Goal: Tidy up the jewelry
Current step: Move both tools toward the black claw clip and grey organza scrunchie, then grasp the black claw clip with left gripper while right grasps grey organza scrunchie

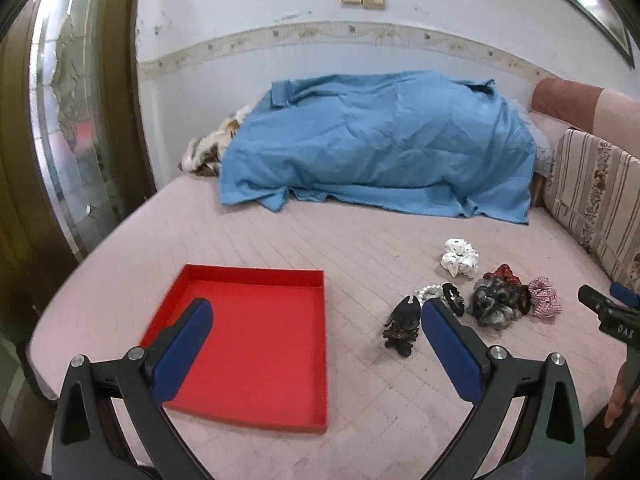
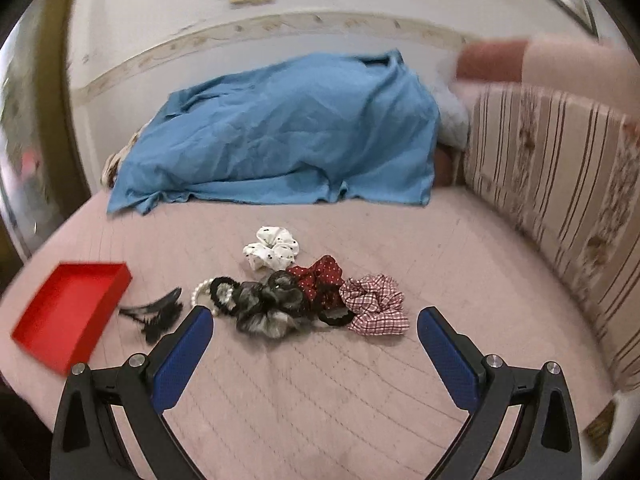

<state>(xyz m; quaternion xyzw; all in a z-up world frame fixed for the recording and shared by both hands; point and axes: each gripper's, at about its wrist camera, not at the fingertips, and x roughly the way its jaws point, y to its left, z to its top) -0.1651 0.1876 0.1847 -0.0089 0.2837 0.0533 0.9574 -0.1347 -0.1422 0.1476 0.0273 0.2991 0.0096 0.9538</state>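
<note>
An empty red tray [image 1: 256,344] lies on the pink bed; it also shows in the right wrist view [image 2: 68,308]. My left gripper [image 1: 316,320] is open above the tray's right edge. A black hair clip [image 1: 402,326] lies just right of the tray, also seen from the right wrist [image 2: 156,314]. Beyond it sit a pearl bracelet [image 2: 202,292], a black scrunchie [image 2: 224,294], a grey scrunchie [image 2: 268,306], a red dotted scrunchie [image 2: 320,278], a checked scrunchie [image 2: 376,308] and a white scrunchie [image 2: 272,254]. My right gripper [image 2: 316,320] is open and empty, just in front of the pile.
A blue sheet [image 1: 376,144] covers a heap at the back of the bed. A striped floral cushion [image 2: 560,184] lines the right side. A wooden door frame [image 1: 16,160] stands at the left. The right gripper's body [image 1: 612,312] shows at the right edge of the left wrist view.
</note>
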